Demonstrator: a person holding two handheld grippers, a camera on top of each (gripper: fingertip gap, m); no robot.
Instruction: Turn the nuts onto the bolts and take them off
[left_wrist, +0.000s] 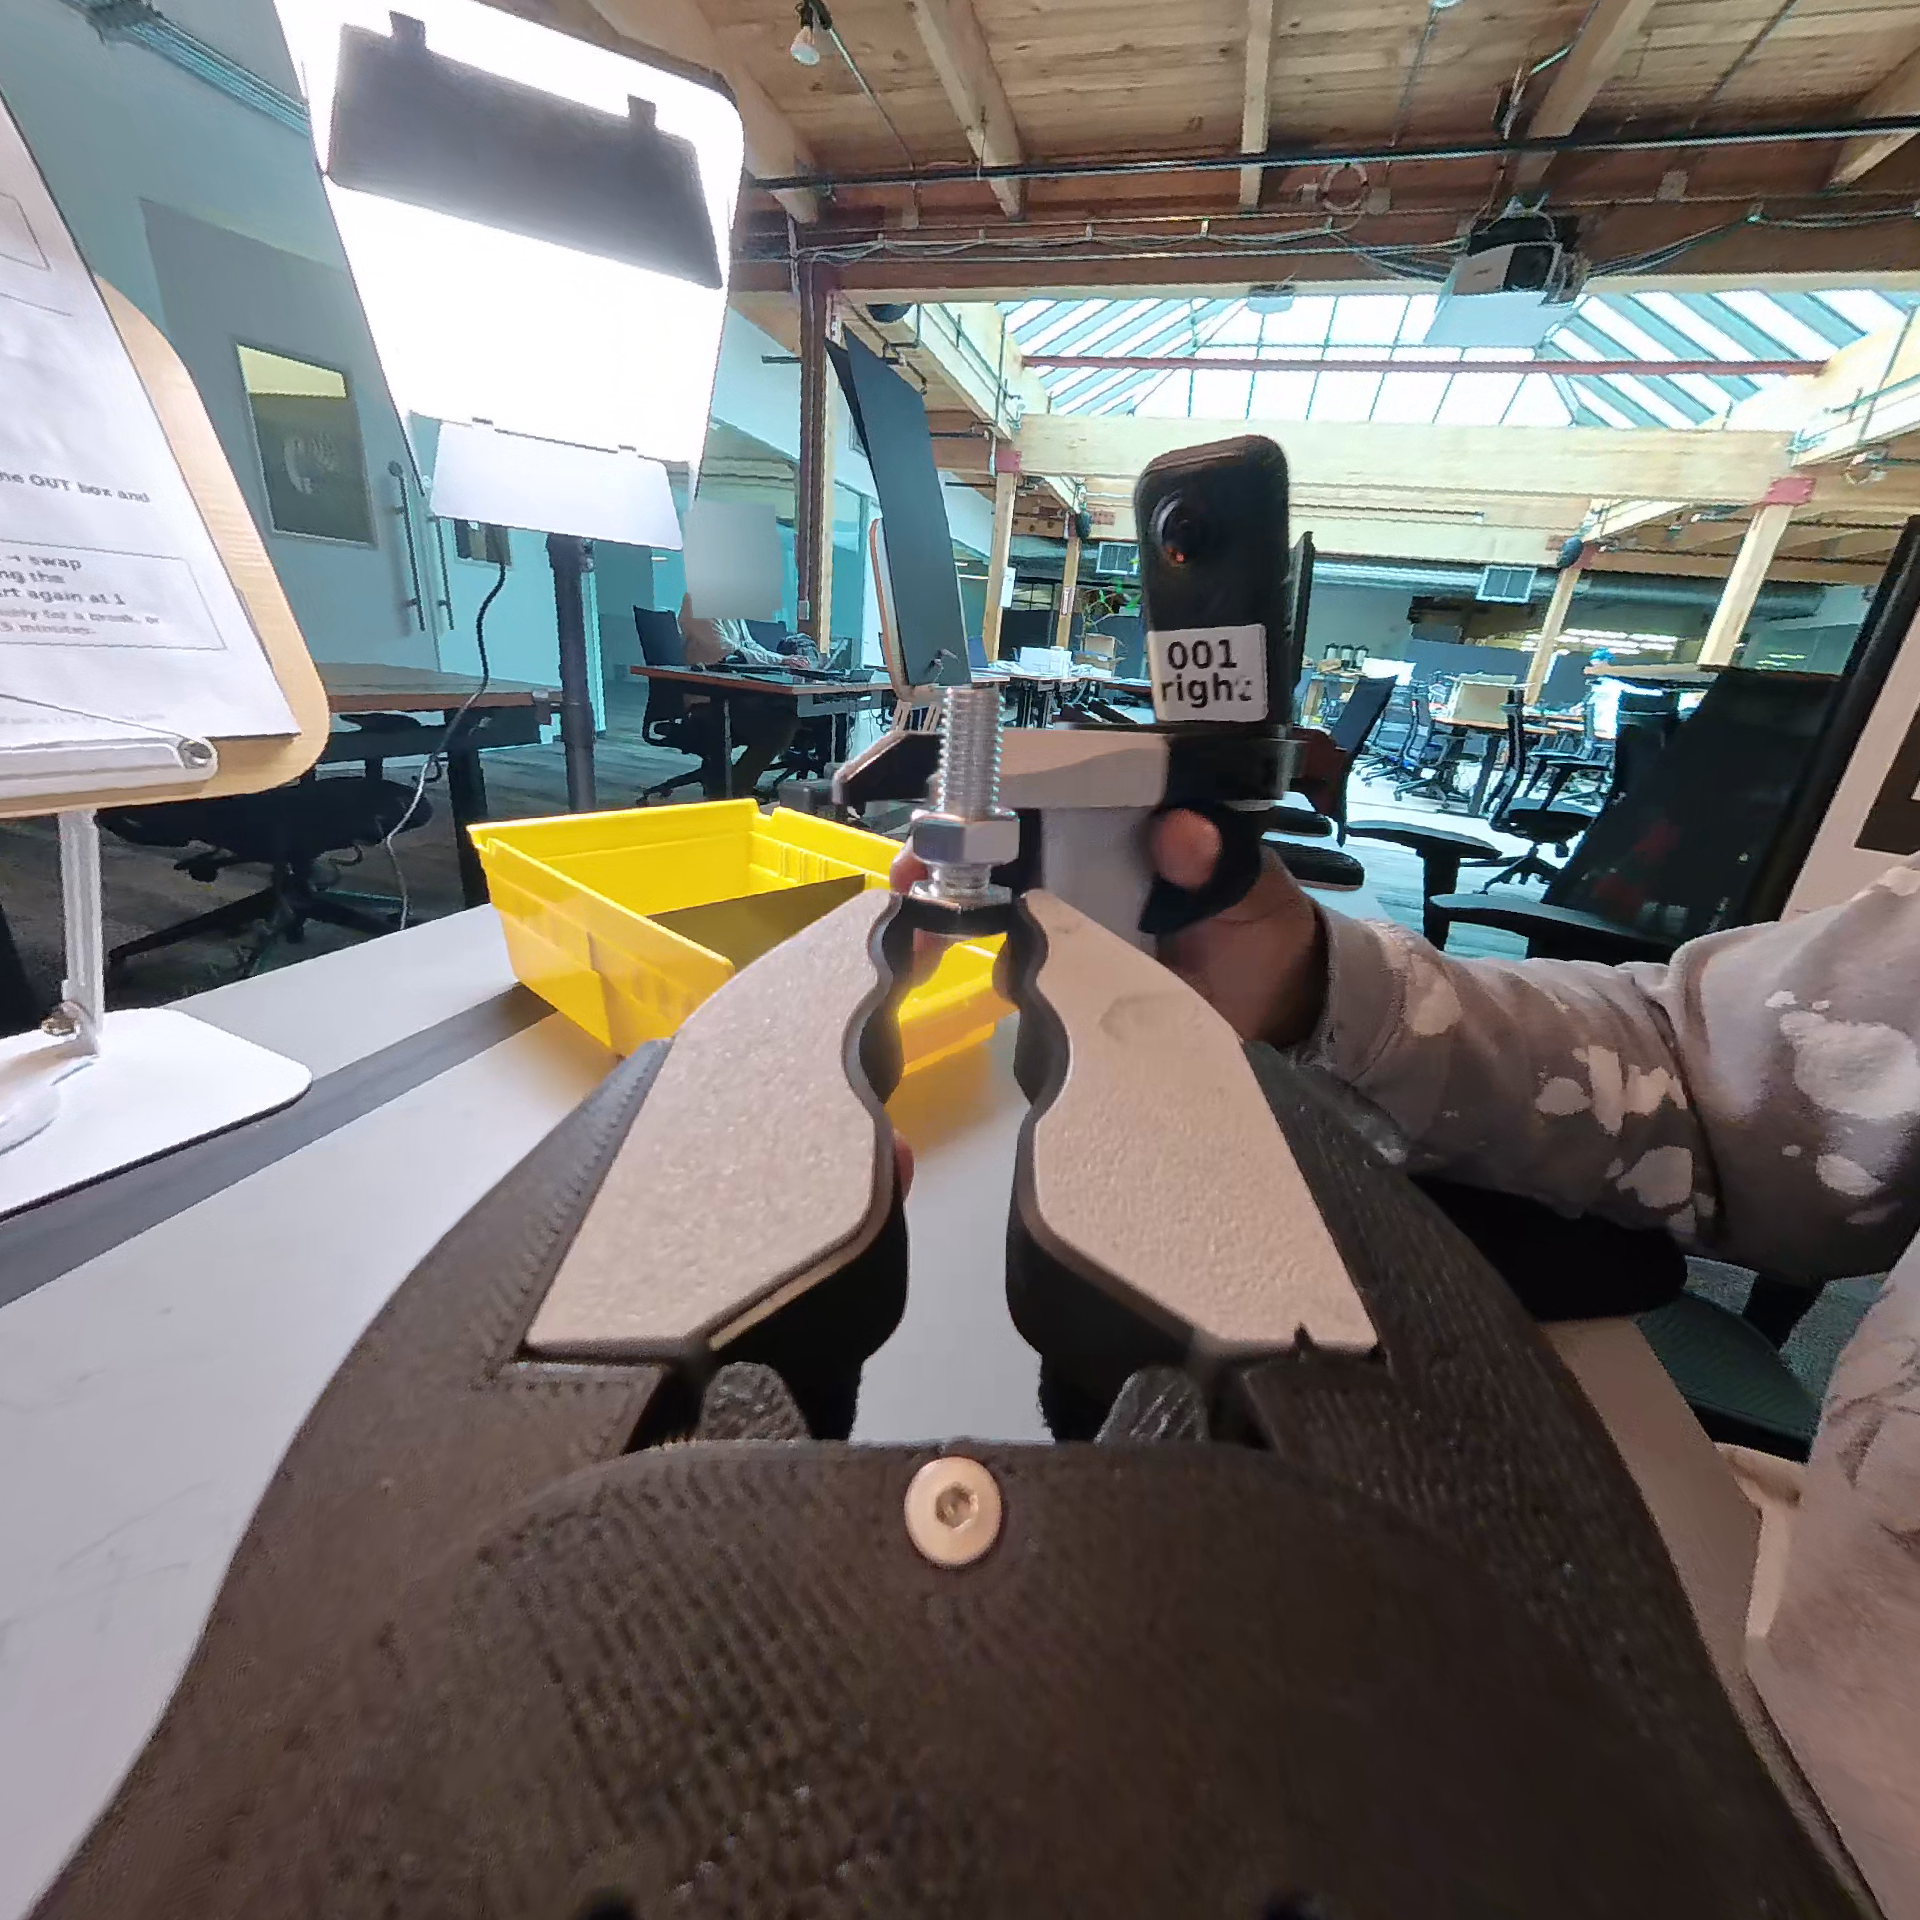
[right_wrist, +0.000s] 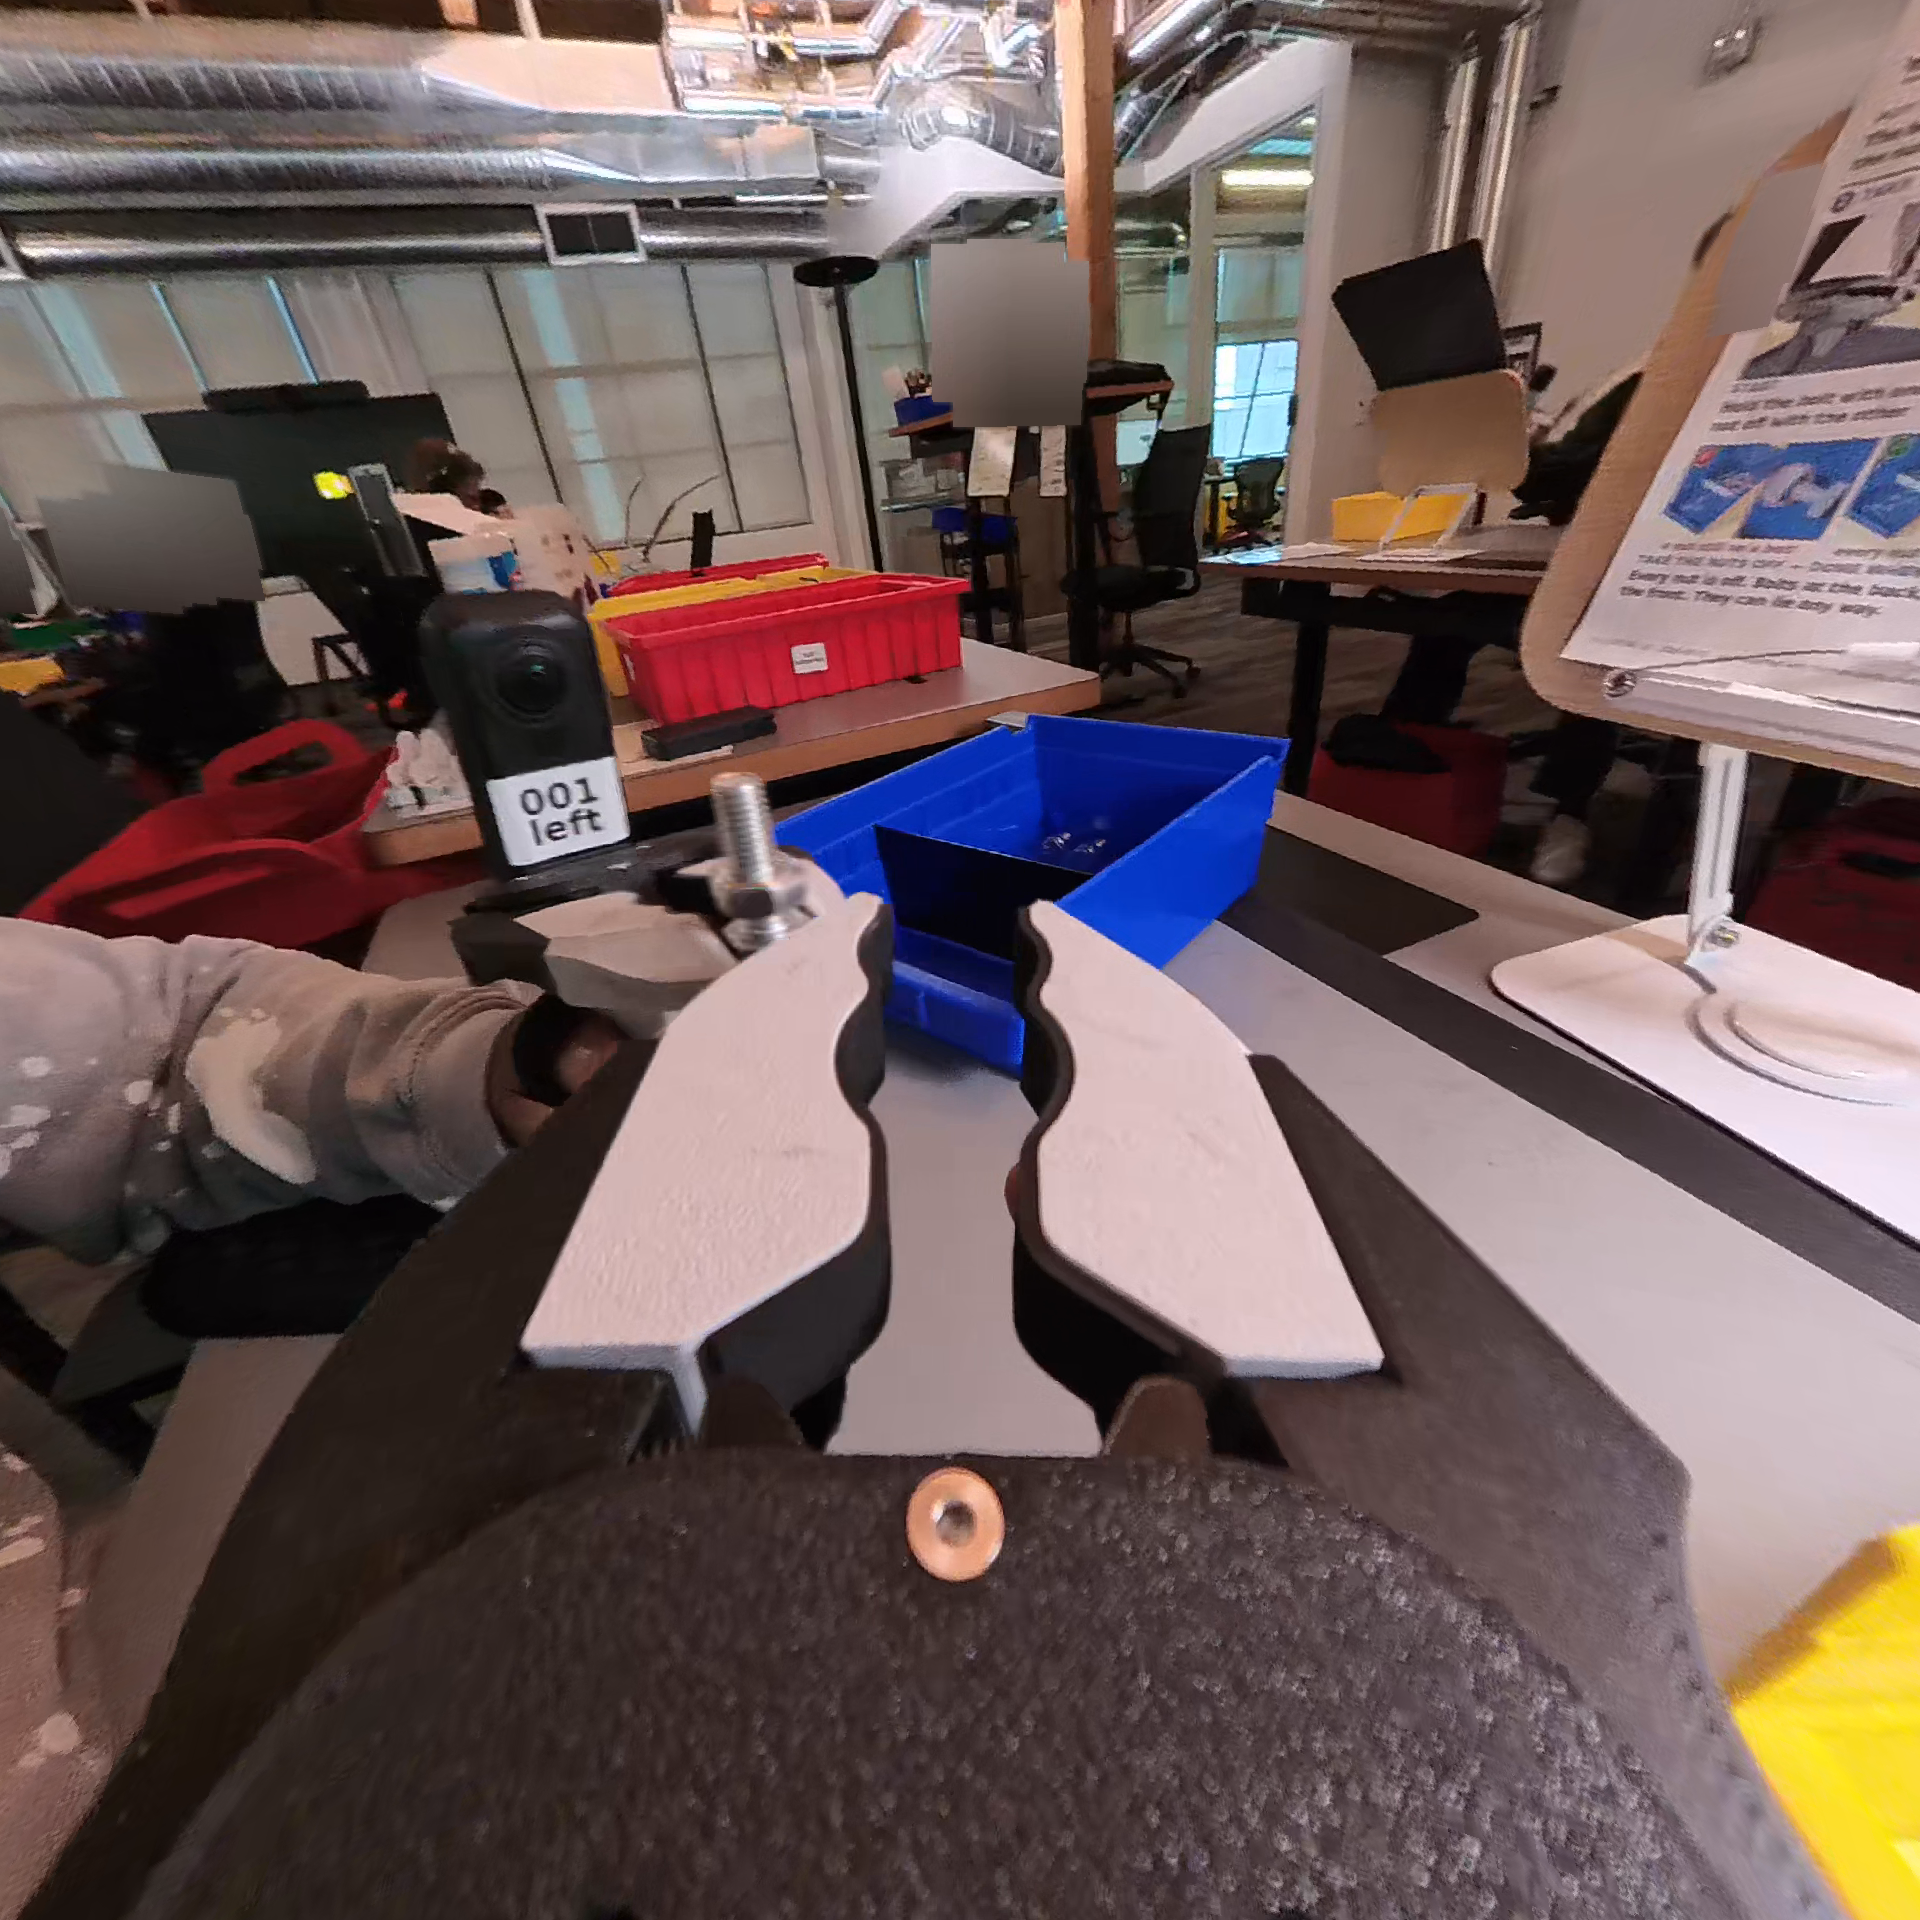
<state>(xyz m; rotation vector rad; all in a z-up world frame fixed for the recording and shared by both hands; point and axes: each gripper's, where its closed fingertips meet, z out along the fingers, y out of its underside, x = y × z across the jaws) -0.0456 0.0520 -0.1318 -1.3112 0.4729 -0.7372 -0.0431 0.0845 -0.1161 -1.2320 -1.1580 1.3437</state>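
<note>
My left gripper (left_wrist: 951, 920): my two grey fingers are pinched on the flat head at the bottom of the shiny silver bolt (left_wrist: 968, 748). I hold it up in the air, above the table.
Bolt: it stands straight up, its screw end pointing to 12 o'clock.
Silver six-sided nut (left_wrist: 964, 833): it sits low on the bolt, close above the head.
My right gripper (right_wrist: 951, 914): my fingers have a small gap between them, and I see nothing in that gap. From my left camera, this gripper (left_wrist: 914, 774) reaches in from 3 o'clock, and its fingers sit at the bolt just above the nut. I cannot tell if they touch it.
Bolt from my right camera: it (right_wrist: 750, 847) is at 9 o'clock of my left fingertip, just beside it, and looks a bit tilted.
Yellow plastic bin (left_wrist: 623, 894): on the grey table (left_wrist: 208, 1403), behind the bolt.
Blue plastic bin (right_wrist: 1091, 821): on the table at 12 o'clock of my right fingers, with a dark wall across its middle. Small shiny bits lie in its far part.
White paper stand (left_wrist: 94, 1039): at 9 o'clock on the table.
</note>
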